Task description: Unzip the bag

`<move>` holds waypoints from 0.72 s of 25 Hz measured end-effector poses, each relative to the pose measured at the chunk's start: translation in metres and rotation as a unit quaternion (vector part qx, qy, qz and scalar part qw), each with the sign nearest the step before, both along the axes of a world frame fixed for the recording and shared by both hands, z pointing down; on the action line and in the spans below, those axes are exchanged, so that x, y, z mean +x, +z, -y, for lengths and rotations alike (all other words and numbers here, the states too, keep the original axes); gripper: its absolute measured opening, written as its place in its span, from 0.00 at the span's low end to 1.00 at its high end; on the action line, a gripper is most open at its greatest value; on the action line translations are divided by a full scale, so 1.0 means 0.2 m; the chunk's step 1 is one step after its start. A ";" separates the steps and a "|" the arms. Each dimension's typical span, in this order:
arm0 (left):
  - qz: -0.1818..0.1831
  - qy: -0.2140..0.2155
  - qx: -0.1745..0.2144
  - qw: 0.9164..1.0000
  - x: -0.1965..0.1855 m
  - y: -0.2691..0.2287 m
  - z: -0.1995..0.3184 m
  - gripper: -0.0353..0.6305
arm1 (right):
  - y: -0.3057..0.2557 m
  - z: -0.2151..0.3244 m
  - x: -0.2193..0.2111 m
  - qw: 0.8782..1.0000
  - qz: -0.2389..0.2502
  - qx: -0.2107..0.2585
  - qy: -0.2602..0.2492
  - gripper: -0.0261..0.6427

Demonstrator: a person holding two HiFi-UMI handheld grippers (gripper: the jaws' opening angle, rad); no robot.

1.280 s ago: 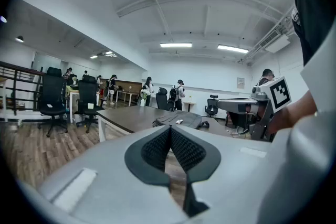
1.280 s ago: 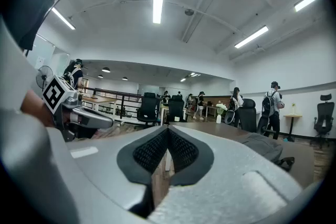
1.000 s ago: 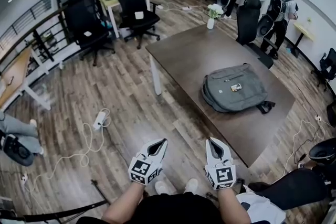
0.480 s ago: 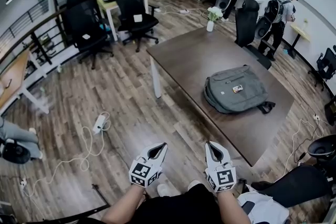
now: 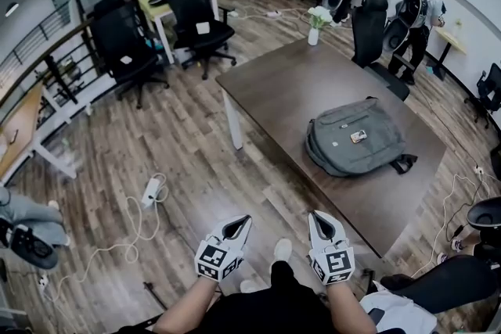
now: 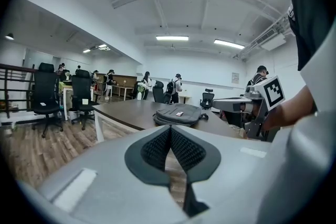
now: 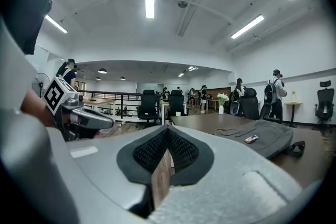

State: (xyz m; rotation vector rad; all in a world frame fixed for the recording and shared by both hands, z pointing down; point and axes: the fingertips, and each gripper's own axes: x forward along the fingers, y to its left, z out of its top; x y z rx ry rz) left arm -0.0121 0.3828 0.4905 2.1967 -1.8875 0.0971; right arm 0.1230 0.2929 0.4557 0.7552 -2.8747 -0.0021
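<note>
A grey backpack [image 5: 356,137] lies flat on the dark wooden table [image 5: 290,82], with a small tag on its top and a black strap [image 5: 405,163] trailing at its right. It also shows in the left gripper view as the backpack [image 6: 177,114] and in the right gripper view as the backpack [image 7: 257,138]. My left gripper [image 5: 237,225] and right gripper [image 5: 321,221] are held low over the floor, well short of the table's near corner. Both are shut with nothing between their pads. The zipper is too small to make out.
Black office chairs [image 5: 200,12] stand left of the table and another chair [image 5: 368,23] at its far side. A vase of flowers [image 5: 315,19] sits on the far table corner. A power strip and white cable [image 5: 149,190] lie on the floor at left. Several people stand at the back right.
The view has shifted slightly; both grippers sit a little lower and closer in the head view. Their jaws stay shut. The backpack has not moved on the table.
</note>
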 end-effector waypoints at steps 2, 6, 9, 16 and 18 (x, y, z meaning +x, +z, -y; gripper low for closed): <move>0.003 0.000 -0.004 1.000 -0.03 0.00 0.08 0.08 | 0.01 0.07 -0.04 1.000 0.000 -0.004 -0.002 0.04; 0.004 0.004 -0.008 1.000 -0.07 0.00 0.25 0.08 | 0.04 0.23 -0.07 1.000 -0.006 -0.010 0.003 0.04; 0.007 0.010 -0.013 1.000 -0.09 0.02 0.37 0.08 | 0.05 0.35 -0.09 1.000 -0.004 -0.012 0.007 0.04; 0.010 0.026 -0.027 0.999 -0.09 0.05 0.63 0.08 | 0.09 0.59 -0.09 1.000 -0.009 -0.024 0.018 0.04; 0.013 0.030 -0.031 0.999 -0.09 0.06 0.70 0.08 | 0.11 0.66 -0.08 0.999 -0.009 -0.029 0.020 0.04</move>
